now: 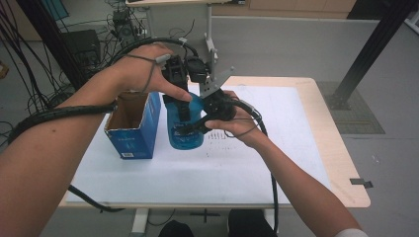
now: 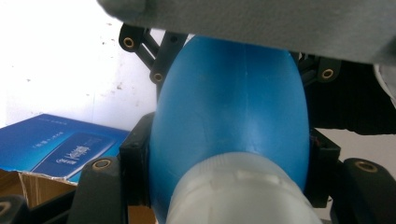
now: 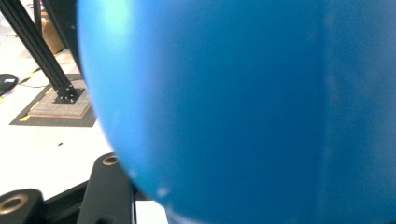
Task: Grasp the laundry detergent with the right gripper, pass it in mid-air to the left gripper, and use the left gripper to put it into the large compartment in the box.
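Observation:
A blue egg-shaped bulb [image 1: 186, 134] stands upright over the white sheet, held from two sides. My left gripper [image 1: 182, 106] comes down from above and is shut on it. In the left gripper view the black jaws press both flanks of the bulb [image 2: 229, 102], and its pale translucent neck [image 2: 238, 191] is nearest the camera. My right gripper [image 1: 191, 127] reaches in from the right and is shut on the bulb's lower part. In the right gripper view the bulb [image 3: 243, 102] looms very close, with one black jaw at the bottom left.
An open blue cardboard box [image 1: 132, 126] stands just left of the bulb, and its printed side [image 2: 56, 144] shows in the left gripper view. The white sheet [image 1: 247, 163] covers the wooden table. A black frame post [image 1: 370, 49] stands at the far right, with cables on the floor at back left.

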`<state>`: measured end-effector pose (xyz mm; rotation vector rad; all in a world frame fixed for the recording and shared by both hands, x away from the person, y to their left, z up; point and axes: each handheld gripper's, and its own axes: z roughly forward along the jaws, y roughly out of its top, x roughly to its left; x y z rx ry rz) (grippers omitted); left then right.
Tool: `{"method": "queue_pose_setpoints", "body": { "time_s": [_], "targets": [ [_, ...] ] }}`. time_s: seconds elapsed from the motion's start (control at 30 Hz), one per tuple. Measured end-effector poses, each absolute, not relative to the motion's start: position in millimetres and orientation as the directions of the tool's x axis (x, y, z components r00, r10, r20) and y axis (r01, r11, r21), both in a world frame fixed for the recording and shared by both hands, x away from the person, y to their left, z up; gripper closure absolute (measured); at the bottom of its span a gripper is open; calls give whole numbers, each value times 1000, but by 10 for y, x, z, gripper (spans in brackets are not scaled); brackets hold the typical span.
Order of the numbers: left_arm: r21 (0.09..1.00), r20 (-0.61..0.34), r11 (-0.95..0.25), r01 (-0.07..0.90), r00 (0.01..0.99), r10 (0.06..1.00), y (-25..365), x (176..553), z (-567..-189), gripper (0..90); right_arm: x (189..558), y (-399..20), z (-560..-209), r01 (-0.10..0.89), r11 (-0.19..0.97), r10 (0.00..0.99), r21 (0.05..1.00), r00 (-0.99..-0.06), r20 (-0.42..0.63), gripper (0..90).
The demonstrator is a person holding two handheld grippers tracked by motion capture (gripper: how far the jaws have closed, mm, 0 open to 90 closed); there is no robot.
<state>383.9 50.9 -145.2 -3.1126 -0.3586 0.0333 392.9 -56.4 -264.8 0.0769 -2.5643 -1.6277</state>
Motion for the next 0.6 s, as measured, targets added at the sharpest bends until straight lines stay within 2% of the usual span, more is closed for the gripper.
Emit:
{"method": "queue_pose_setpoints", "body": {
  "time_s": [0.6],
  "targets": [
    [-11, -30, -971, 238, 971, 238, 508, 3828, -1430, 374, 3927, -589, -2640, 31, 417, -101, 908, -992, 80, 418]
  ]
}}
